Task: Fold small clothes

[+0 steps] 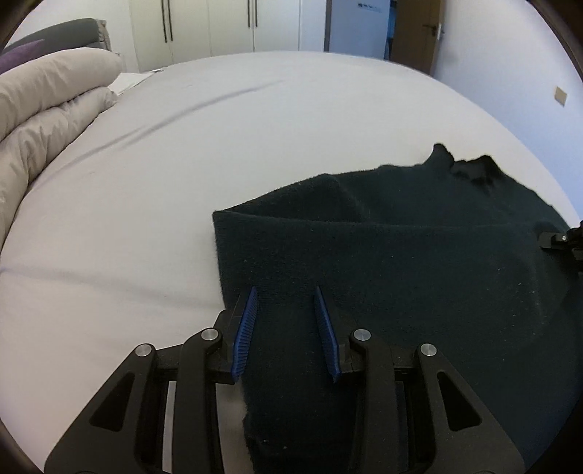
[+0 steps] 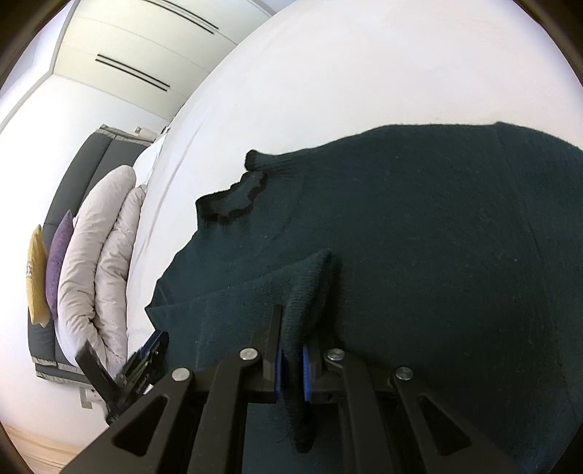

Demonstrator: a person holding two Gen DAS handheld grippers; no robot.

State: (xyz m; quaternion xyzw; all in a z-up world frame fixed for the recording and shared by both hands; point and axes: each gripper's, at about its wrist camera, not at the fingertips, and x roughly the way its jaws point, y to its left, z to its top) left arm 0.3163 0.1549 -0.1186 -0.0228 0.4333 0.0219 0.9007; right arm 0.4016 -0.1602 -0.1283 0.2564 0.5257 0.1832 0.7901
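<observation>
1. The left gripper [image 1: 286,291] has its blue pads [image 1: 245,337] set narrowly apart, with a strip of the dark green sweater [image 1: 419,262] running between them; whether the pads press on the knit cannot be told.
2. The right gripper [image 2: 291,342] is pinched tight on a raised fold of the sweater [image 2: 419,237], the knit bunched between its pads.
3. The sweater lies spread on the bed [image 1: 218,146], its left edge folded over and its dark-trimmed collar [image 2: 233,200] at the far end.
4. The white sheet beyond it is creased.
5. A rolled duvet [image 1: 43,109] lies along the bed's left side.
6. Purple and yellow cushions [image 2: 58,262] rest against the grey headboard [image 2: 73,175].
7. Wardrobes [image 1: 218,25] stand at the back.
</observation>
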